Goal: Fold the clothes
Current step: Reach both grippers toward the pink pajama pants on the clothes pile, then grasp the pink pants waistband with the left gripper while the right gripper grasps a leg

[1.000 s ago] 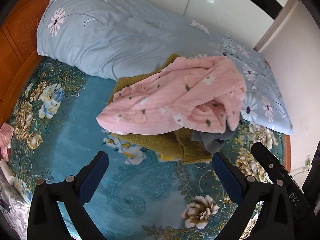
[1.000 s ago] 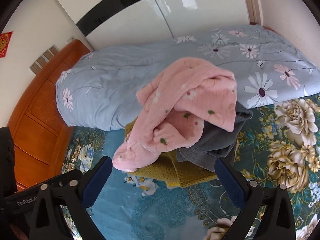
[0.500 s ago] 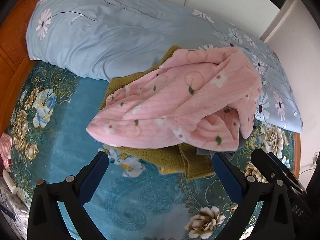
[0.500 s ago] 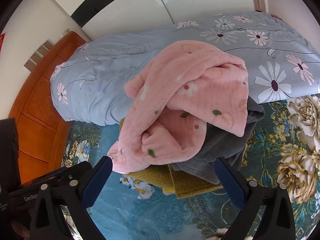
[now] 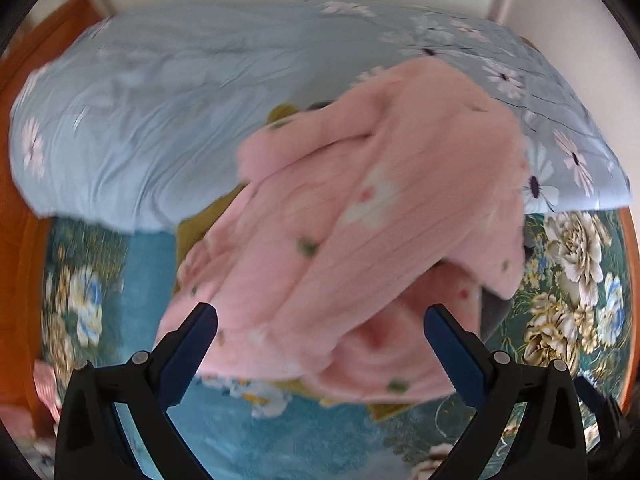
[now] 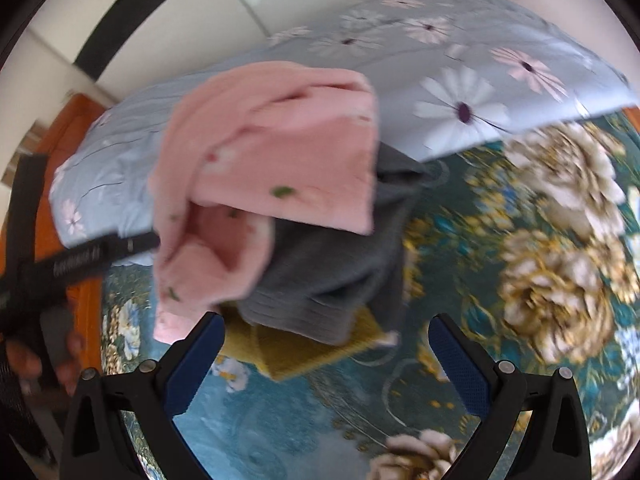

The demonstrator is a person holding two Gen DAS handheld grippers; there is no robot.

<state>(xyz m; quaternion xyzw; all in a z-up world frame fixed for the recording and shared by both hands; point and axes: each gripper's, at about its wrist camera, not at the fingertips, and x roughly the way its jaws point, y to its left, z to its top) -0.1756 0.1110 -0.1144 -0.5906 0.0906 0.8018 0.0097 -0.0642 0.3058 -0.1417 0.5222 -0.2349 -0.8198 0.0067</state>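
Left gripper: the left gripper (image 5: 320,332), with black arms and blue finger pads (image 5: 188,352), is seen spread wide with nothing clamped between the fingers; the near edge of the pink garment is framed by them, though contact cannot be told through the blur.
Right gripper: the right gripper (image 6: 326,344) is likewise held wide apart and empty, its blue pads (image 6: 460,364) standing to either side of the pile's near corner, above the bedspread.
Pink garment: a crumpled pink fleece garment with small flower and leaf prints (image 5: 360,220) is laid on top of the pile, its open fold turned toward the right wrist camera (image 6: 272,168).
Grey garment: a dark grey ribbed knit garment (image 6: 328,272) is found under the pink one, hanging out on the pile's right side.
Yellow garment: a mustard-yellow knitted piece (image 6: 304,356) is spread at the bottom of the pile, directly on the bedspread.
Bedspread: a teal bedspread with large cream and gold peonies (image 6: 552,280) carries the pile near its far edge.
Quilt: a pale blue quilt printed with daisies (image 5: 160,120) is bunched along the far side of the bed, just behind the pile.
Headboard: orange-brown wood (image 5: 16,260) is seen at the left edge.
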